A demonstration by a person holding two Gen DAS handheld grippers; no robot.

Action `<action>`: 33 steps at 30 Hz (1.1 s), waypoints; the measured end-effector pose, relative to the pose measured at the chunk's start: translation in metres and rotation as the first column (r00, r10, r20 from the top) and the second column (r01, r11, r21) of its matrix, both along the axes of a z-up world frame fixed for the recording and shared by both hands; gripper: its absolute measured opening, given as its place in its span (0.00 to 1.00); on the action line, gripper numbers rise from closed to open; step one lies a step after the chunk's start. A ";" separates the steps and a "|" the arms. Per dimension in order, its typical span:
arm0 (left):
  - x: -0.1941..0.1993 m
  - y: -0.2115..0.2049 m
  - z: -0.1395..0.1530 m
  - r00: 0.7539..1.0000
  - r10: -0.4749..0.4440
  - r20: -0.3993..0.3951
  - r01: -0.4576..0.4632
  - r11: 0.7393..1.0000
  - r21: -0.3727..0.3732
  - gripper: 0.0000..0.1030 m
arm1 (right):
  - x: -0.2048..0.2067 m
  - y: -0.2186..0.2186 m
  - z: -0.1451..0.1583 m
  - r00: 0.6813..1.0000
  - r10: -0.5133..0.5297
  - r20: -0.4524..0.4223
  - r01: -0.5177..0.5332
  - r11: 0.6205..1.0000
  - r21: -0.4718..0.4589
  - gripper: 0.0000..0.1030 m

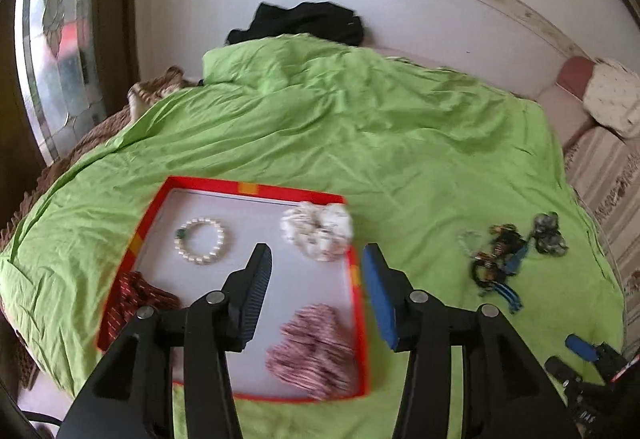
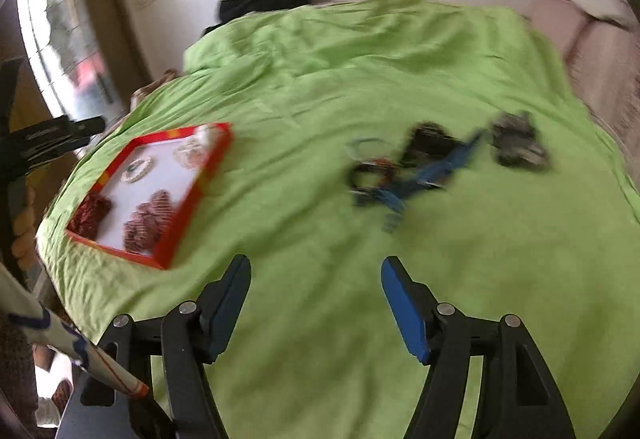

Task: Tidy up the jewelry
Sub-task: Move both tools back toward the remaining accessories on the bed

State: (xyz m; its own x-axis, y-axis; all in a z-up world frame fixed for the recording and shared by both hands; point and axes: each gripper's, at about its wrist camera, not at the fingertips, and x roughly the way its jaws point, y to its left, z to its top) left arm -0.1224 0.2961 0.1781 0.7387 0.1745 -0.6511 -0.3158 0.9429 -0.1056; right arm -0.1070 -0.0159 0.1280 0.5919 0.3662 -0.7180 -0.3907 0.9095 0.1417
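A red-rimmed tray [image 1: 256,187] with a white floor lies on the green bedspread; it also shows in the right wrist view [image 2: 188,207]. In it are a pearl bracelet [image 1: 200,241], a white scrunchie [image 1: 318,229], a pink striped scrunchie [image 1: 312,351] and a dark red scrunchie [image 1: 136,299]. A loose pile of bracelets and hair ties [image 1: 498,259] lies right of the tray, blurred in the right wrist view [image 2: 404,167], with a grey scrunchie [image 1: 548,233] beside it. My left gripper [image 1: 316,253] is open and empty above the tray. My right gripper [image 2: 316,267] is open and empty above bare bedspread, short of the pile.
The green bedspread [image 1: 360,127] covers the bed. Black clothing [image 1: 300,21] lies at its far edge by the white wall. A pink headboard and pillow [image 1: 608,99] are at the right. A window [image 1: 60,51] is at the left. The right gripper's body [image 1: 592,355] shows at lower right.
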 end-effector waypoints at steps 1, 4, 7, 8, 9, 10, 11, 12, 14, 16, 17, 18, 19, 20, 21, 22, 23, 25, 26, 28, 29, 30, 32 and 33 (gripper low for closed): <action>-0.001 -0.015 0.003 1.000 -0.007 0.004 0.007 1.000 0.012 0.48 | -0.003 -0.014 0.003 1.000 -0.025 0.016 0.025 1.000 -0.001 0.70; -0.005 -0.044 0.008 1.000 -0.011 0.014 0.010 0.999 0.048 0.52 | -0.012 -0.046 0.007 0.996 -0.082 0.037 0.081 0.996 0.024 0.72; -0.009 -0.071 0.011 0.999 -0.026 0.020 0.024 0.997 0.067 0.57 | -0.017 -0.072 0.005 0.991 -0.131 0.026 0.129 0.990 0.064 0.72; -0.011 -0.079 0.012 0.999 -0.036 0.020 0.035 0.998 0.059 0.57 | -0.017 -0.078 0.003 0.990 -0.142 0.019 0.140 0.987 0.080 0.72; -0.013 -0.085 0.012 0.999 -0.042 0.020 0.041 0.998 0.055 0.58 | -0.019 -0.083 0.002 0.989 -0.150 0.015 0.148 0.985 0.092 0.72; -0.014 -0.088 0.011 0.999 -0.044 0.016 0.043 0.997 0.056 0.58 | -0.020 -0.086 0.001 0.988 -0.153 0.013 0.151 0.983 0.099 0.72; -0.016 -0.095 0.011 0.999 -0.042 0.003 0.042 0.997 0.064 0.58 | -0.022 -0.088 0.000 0.988 -0.153 0.011 0.151 0.983 0.107 0.72; -0.017 -0.098 0.010 0.999 -0.038 -0.005 0.039 0.997 0.069 0.58 | -0.024 -0.090 -0.001 0.989 -0.151 0.009 0.149 0.983 0.111 0.72; -0.023 -0.106 0.009 1.000 -0.021 -0.013 0.022 0.997 0.079 0.58 | -0.025 -0.089 -0.003 0.990 -0.143 0.002 0.141 0.982 0.126 0.72; -0.029 -0.111 0.008 1.000 -0.019 -0.014 0.020 0.997 0.080 0.59 | -0.026 -0.091 -0.006 0.990 -0.141 -0.015 0.141 0.979 0.145 0.72; -0.032 -0.113 0.008 1.000 -0.020 -0.019 0.022 0.997 0.077 0.59 | -0.027 -0.093 -0.007 0.990 -0.141 -0.026 0.143 0.977 0.155 0.72; -0.035 -0.114 0.007 1.000 -0.021 -0.023 0.023 0.997 0.073 0.59 | -0.026 -0.094 -0.009 0.990 -0.140 -0.035 0.143 0.976 0.165 0.72; -0.037 -0.114 0.006 0.999 -0.018 -0.026 0.020 0.997 0.073 0.59 | -0.025 -0.095 -0.010 0.989 -0.141 -0.041 0.146 0.974 0.172 0.72; -0.039 -0.114 0.005 0.999 -0.012 -0.030 0.015 0.997 0.075 0.59 | -0.024 -0.096 -0.011 0.988 -0.146 -0.046 0.151 0.973 0.175 0.72; -0.039 -0.114 0.004 0.999 -0.008 -0.032 0.010 0.997 0.077 0.60 | -0.023 -0.098 -0.013 0.987 -0.151 -0.053 0.159 0.971 0.178 0.72; -0.040 -0.113 0.002 0.999 -0.001 -0.034 0.003 0.997 0.080 0.61 | -0.021 -0.099 -0.015 0.986 -0.157 -0.062 0.166 0.969 0.184 0.72; -0.040 -0.111 0.000 0.999 0.005 -0.037 -0.002 0.997 0.080 0.61 | -0.019 -0.101 -0.016 0.984 -0.162 -0.071 0.172 0.967 0.189 0.72; -0.038 -0.109 -0.005 0.999 0.009 -0.045 -0.005 0.997 0.073 0.62 | -0.014 -0.102 -0.020 0.981 -0.171 -0.089 0.186 0.963 0.194 0.72; -0.035 -0.108 -0.009 0.998 0.008 -0.055 -0.004 0.998 0.063 0.62 | -0.012 -0.103 -0.021 0.980 -0.175 -0.095 0.190 0.962 0.195 0.72; -0.030 -0.108 -0.017 0.997 0.004 -0.073 -0.001 0.999 0.052 0.62 | -0.008 -0.102 -0.023 0.978 -0.182 -0.100 0.197 0.963 0.184 0.72; -0.027 -0.109 -0.021 0.997 -0.002 -0.081 0.006 0.999 0.047 0.62 | -0.005 -0.101 -0.025 0.978 -0.184 -0.101 0.199 0.964 0.178 0.72; -0.024 -0.111 -0.023 0.996 -0.008 -0.085 0.012 0.999 0.045 0.62 | -0.003 -0.101 -0.026 0.977 -0.184 -0.104 0.200 0.964 0.173 0.72; -0.014 -0.116 -0.032 0.995 -0.034 -0.098 0.039 0.998 0.046 0.62 | 0.001 -0.100 -0.030 0.976 -0.187 -0.113 0.204 0.964 0.168 0.72; -0.011 -0.118 -0.035 0.994 -0.045 -0.102 0.050 0.998 0.047 0.62 | 0.004 -0.099 -0.032 0.975 -0.187 -0.118 0.206 0.964 0.166 0.72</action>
